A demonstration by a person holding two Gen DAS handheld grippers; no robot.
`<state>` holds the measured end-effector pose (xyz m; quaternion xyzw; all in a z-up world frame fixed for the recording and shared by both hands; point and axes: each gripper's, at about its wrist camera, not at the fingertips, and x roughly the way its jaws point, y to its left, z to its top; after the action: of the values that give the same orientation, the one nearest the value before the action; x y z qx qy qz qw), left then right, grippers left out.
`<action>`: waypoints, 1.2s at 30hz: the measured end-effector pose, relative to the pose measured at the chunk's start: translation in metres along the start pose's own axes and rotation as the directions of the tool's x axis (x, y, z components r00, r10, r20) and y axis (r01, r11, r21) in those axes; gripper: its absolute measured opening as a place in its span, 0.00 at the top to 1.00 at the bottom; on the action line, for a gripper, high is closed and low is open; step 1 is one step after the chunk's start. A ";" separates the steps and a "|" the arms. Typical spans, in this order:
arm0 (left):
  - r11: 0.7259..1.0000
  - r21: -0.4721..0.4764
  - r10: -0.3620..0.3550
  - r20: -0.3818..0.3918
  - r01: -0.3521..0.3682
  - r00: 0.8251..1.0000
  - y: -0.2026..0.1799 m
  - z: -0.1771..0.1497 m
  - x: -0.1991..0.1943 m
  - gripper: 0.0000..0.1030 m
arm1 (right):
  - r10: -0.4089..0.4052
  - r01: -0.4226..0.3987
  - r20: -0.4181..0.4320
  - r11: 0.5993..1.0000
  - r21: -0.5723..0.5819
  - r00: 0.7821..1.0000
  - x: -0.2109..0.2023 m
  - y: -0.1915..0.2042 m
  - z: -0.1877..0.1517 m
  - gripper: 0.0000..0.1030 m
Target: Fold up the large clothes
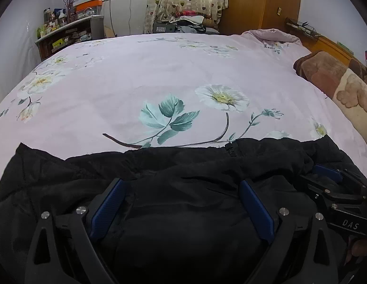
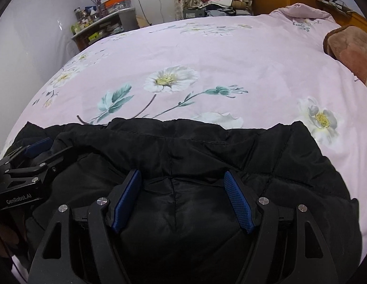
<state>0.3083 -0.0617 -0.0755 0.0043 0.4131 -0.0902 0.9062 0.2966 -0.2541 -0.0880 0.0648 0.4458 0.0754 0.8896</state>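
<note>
Shelf by the far wall: it holds bottles and boxes, with an orange-lidded box and a vase of twigs on top; the contents are too small to tell further.

Your black coat lies bunched along the near edge of the bed, on the pink flowered sheet. Your left hand-held gripper sits over the coat, jaws spread wide, blue pads resting on the fabric with nothing pinched between them. Your right hand-held gripper is likewise spread wide over the coat, gripping nothing.

Left wrist view: the right gripper shows at the right edge, just beside the left one, and a zipper end shows on the coat's far hem. Right wrist view: the quilted stitching of the coat and its right corner show, and the left gripper enters at the left edge. A brown blanket lies at the bed's right side.
</note>
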 end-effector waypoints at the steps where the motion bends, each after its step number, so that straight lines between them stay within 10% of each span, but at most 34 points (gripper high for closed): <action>1: 1.000 -0.001 0.003 0.002 -0.003 1.000 -0.001 -0.001 0.003 0.04 | 0.005 -0.005 0.006 1.000 0.006 1.000 0.002 -0.002 -0.001 0.31; 11: 1.000 0.017 0.003 -0.077 -0.002 0.997 0.000 0.016 -0.007 0.08 | -0.040 0.039 -0.020 0.999 -0.024 0.999 -0.012 0.005 0.012 0.31; 17: 0.995 0.079 0.054 0.102 -0.062 0.993 0.043 0.026 -0.075 0.11 | -0.135 0.139 0.099 0.989 -0.041 0.986 -0.070 -0.026 0.011 0.31; 20: 0.987 0.022 0.161 0.018 -0.161 0.987 0.085 0.013 -0.053 0.10 | -0.179 0.179 0.034 0.984 0.027 0.983 -0.055 -0.061 0.000 0.31; 24: 0.985 -0.122 0.120 -0.024 -0.122 0.993 0.119 -0.009 -0.026 0.07 | -0.134 0.130 0.038 0.987 0.098 0.990 -0.042 -0.080 -0.010 0.30; 36: 0.982 -0.159 0.097 -0.061 -0.106 0.993 0.122 -0.005 -0.014 0.06 | -0.159 0.159 -0.008 0.982 0.099 0.987 -0.025 -0.081 -0.005 0.30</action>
<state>0.3158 0.0611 -0.0767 -0.0457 0.4420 -0.0101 0.8958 0.2835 -0.3383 -0.0863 0.0732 0.4527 -0.0183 0.8885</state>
